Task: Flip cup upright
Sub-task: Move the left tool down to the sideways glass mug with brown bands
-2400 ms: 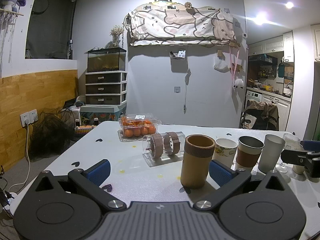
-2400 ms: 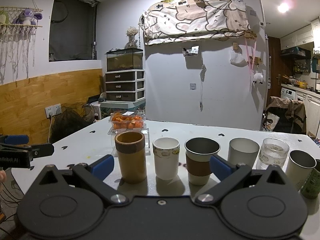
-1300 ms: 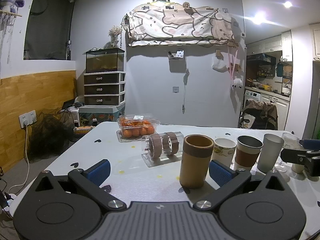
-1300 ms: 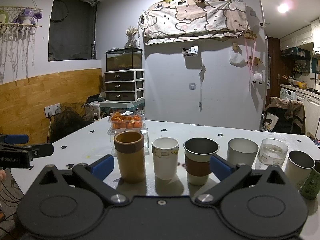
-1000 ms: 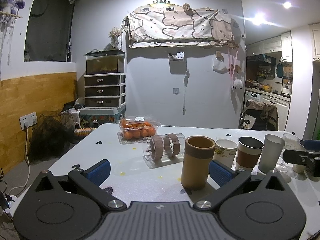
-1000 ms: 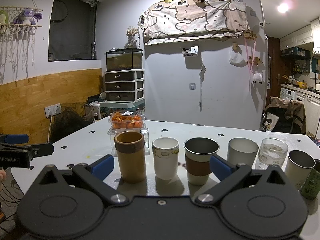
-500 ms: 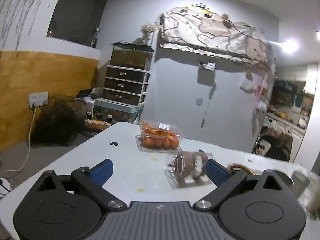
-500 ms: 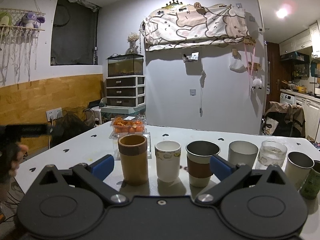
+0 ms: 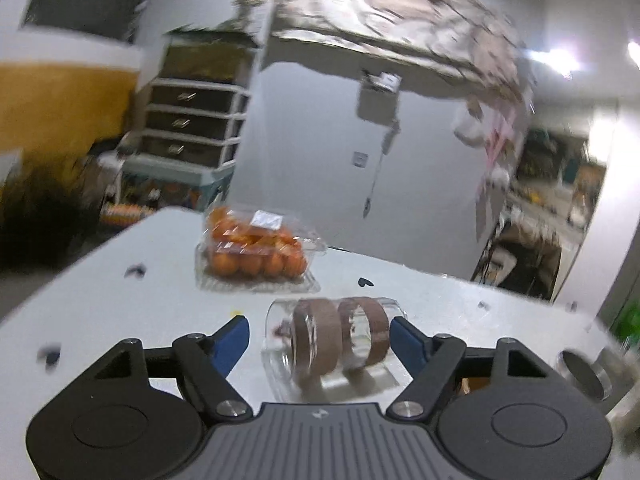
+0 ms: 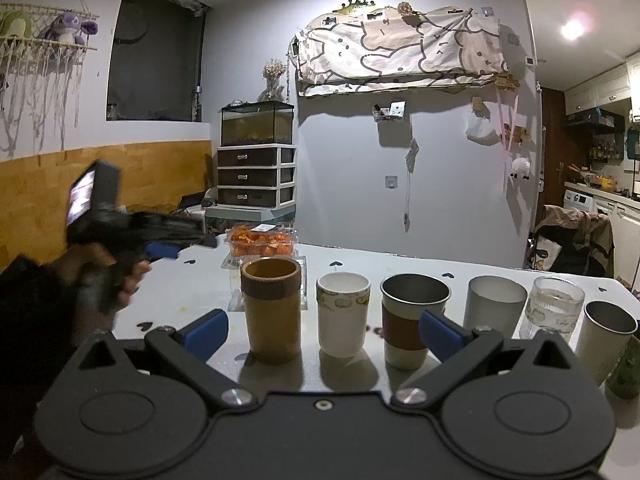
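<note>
A clear glass cup with two brown bands (image 9: 336, 344) lies on its side on a clear tray on the white table (image 9: 120, 304). My left gripper (image 9: 320, 336) is open, its blue fingertips on either side of the cup, close above it. In the right wrist view the left gripper (image 10: 160, 248) shows blurred at the left, held by a hand. My right gripper (image 10: 324, 332) is open and empty, facing a row of upright cups: a bamboo cup (image 10: 272, 312), a paper cup (image 10: 342, 316) and a steel cup with a brown sleeve (image 10: 412, 316).
A clear box of oranges (image 9: 256, 256) sits behind the lying cup. Further right in the row stand a frosted cup (image 10: 496, 300), a glass (image 10: 554, 308) and a steel cup (image 10: 608, 332). A green can (image 10: 628, 368) is at the right edge.
My left gripper has swung left and forward, from facing the bamboo cup to straddling the lying glass cup. My right gripper has barely moved.
</note>
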The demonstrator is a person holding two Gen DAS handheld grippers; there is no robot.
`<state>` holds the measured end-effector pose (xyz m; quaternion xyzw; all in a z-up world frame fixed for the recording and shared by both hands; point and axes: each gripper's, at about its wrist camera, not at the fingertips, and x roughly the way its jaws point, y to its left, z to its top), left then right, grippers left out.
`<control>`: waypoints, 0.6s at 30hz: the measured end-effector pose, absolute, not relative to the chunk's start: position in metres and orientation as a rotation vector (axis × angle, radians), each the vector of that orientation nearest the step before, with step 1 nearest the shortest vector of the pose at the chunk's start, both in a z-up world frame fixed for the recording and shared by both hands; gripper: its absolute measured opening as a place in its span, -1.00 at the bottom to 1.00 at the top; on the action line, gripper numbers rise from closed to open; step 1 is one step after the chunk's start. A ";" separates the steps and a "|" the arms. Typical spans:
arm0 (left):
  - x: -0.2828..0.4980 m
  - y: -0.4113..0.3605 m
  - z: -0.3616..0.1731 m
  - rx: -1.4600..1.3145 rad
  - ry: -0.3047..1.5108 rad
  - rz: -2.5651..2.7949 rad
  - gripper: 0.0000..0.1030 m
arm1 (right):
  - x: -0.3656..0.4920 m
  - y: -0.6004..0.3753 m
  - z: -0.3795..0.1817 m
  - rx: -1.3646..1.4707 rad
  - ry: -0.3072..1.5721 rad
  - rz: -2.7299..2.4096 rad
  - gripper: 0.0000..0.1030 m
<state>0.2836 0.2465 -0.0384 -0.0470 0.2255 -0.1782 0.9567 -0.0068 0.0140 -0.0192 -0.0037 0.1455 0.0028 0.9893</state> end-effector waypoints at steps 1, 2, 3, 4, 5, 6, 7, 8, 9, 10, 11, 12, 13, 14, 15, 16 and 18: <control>0.290 0.239 -0.038 -0.038 0.457 -0.373 0.54 | -0.006 0.014 -0.020 -0.011 0.293 0.003 1.00; 0.292 0.232 -0.039 0.017 0.455 -0.384 0.54 | -0.004 0.012 -0.022 -0.015 0.294 -0.001 1.00; 0.297 0.225 -0.038 0.089 0.446 -0.397 0.54 | -0.003 0.011 -0.023 -0.017 0.296 -0.005 1.00; 0.300 0.221 -0.038 0.158 0.432 -0.408 0.54 | -0.001 0.010 -0.024 -0.017 0.299 -0.006 1.00; 0.302 0.217 -0.038 0.227 0.421 -0.421 0.54 | 0.000 0.009 -0.025 -0.015 0.302 -0.004 1.00; 0.305 0.213 -0.038 0.291 0.416 -0.437 0.54 | 0.002 0.007 -0.027 -0.012 0.305 0.000 1.00; 0.308 0.211 -0.038 0.348 0.414 -0.453 0.54 | 0.003 0.004 -0.028 -0.008 0.307 0.002 1.00; 0.311 0.209 -0.039 0.401 0.416 -0.471 0.54 | 0.005 0.002 -0.029 -0.003 0.310 0.003 1.00; 0.314 0.208 -0.040 0.453 0.422 -0.489 0.54 | 0.008 0.000 -0.030 0.002 0.313 0.002 1.00; 0.317 0.207 -0.041 0.506 0.429 -0.501 0.54 | 0.010 -0.003 -0.032 0.009 0.316 0.000 1.00; 0.320 0.205 -0.043 0.560 0.439 -0.511 0.54 | 0.013 -0.005 -0.033 0.015 0.320 -0.006 1.00; 0.326 0.205 -0.046 0.611 0.449 -0.525 0.54 | 0.016 -0.007 -0.034 0.020 0.324 -0.010 1.00; 0.329 0.204 -0.048 0.662 0.462 -0.545 0.54 | 0.020 -0.010 -0.036 0.025 0.327 -0.013 1.00; 0.332 0.202 -0.051 0.711 0.480 -0.566 0.54 | 0.023 -0.012 -0.037 0.027 0.331 -0.016 1.00; 0.335 0.200 -0.054 0.763 0.499 -0.583 0.54 | 0.026 -0.014 -0.038 0.030 0.334 -0.018 1.00; 0.338 0.197 -0.058 0.816 0.516 -0.598 0.54 | 0.030 -0.016 -0.038 0.032 0.337 -0.020 1.00; 0.343 0.189 -0.063 0.903 0.537 -0.632 0.54 | 0.037 -0.020 -0.039 0.039 0.341 -0.024 1.00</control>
